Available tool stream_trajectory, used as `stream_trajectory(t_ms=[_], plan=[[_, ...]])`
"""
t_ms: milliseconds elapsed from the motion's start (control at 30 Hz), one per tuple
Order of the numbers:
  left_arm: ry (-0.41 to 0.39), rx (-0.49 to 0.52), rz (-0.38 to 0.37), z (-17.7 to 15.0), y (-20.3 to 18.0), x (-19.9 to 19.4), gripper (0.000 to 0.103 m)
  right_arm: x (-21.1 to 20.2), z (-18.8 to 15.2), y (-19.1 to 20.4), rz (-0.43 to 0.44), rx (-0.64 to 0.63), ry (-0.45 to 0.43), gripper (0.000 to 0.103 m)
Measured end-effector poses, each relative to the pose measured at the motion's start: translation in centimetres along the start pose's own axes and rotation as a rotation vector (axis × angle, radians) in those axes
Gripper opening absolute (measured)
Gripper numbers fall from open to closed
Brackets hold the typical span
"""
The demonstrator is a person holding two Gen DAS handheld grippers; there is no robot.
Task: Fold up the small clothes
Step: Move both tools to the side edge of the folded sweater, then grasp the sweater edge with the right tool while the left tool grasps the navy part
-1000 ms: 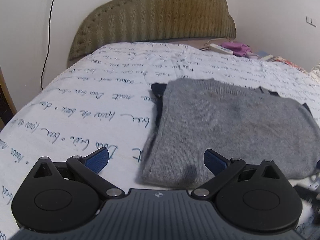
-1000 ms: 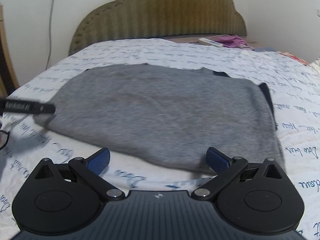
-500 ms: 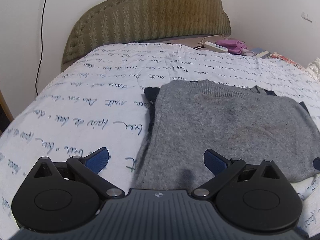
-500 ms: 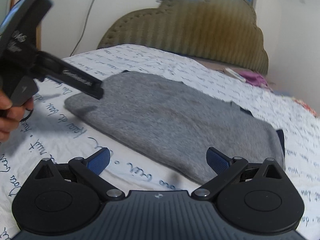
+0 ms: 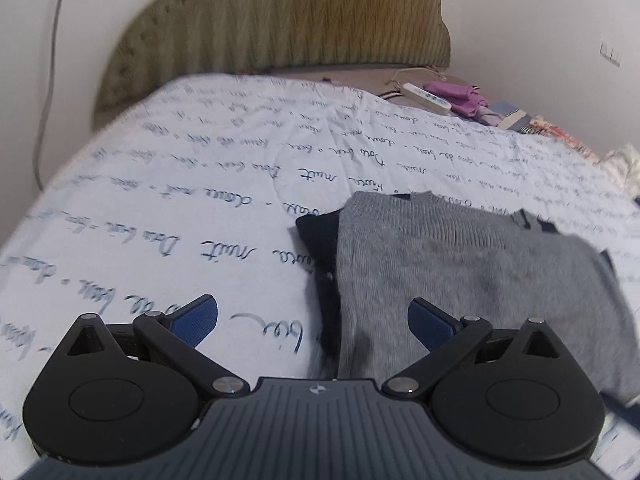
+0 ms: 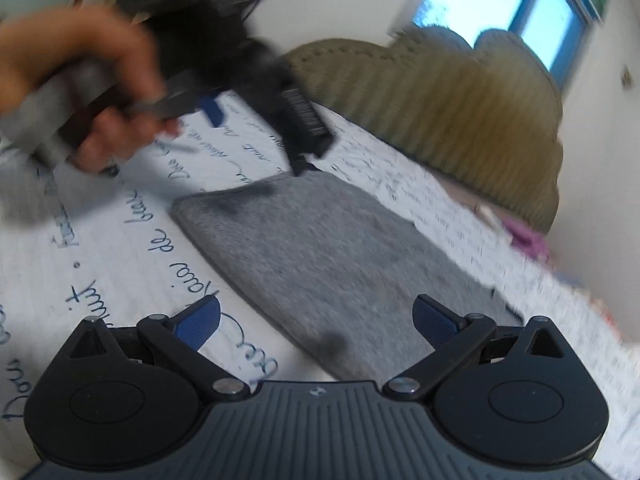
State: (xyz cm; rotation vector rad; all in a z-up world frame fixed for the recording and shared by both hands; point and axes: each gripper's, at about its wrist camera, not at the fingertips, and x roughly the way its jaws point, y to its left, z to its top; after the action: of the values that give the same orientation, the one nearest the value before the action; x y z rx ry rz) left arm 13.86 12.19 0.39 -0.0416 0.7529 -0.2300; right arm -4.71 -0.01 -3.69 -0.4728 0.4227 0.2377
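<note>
My view takes in a sheet (image 5: 160, 216) printed all over with blue handwriting; "nuit" reads clearly in rows, with words like "Dou" and "bien" less certain. A barcode label (image 6: 306, 114) sits on the other gripper's black body, too blurred to read.

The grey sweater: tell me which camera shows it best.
Left wrist view: the grey sweater is sharper, with its ribbed edge and dark layer underneath visible. The right wrist view shows it motion-blurred, from another side.
</note>
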Motion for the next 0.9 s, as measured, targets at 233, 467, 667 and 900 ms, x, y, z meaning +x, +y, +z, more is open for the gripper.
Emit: stream_trajectory(t_ms=[233, 467, 667, 900], plan=[[0.114, -0.085, -0.188, 2.4, 1.9, 4.9, 0.102, 2.4, 0.9, 3.4, -0.086, -0.198, -0.018, 0.103], [0.198, -0.267, -0.349, 4.1, 3.8, 9.9, 0.102, 5.4, 2.0, 4.1, -0.101, -0.193, 0.007, 0.103], [0.196, -0.371, -0.455, 4.9, 4.8, 13.0, 0.100, 7.7, 3.6, 3.9, -0.098, -0.157, 0.014, 0.102], [0.204, -0.374, -0.482, 5.4, 4.2, 14.9, 0.054, 9.2, 4.6, 3.9, -0.059, -0.134, 0.019, 0.065]])
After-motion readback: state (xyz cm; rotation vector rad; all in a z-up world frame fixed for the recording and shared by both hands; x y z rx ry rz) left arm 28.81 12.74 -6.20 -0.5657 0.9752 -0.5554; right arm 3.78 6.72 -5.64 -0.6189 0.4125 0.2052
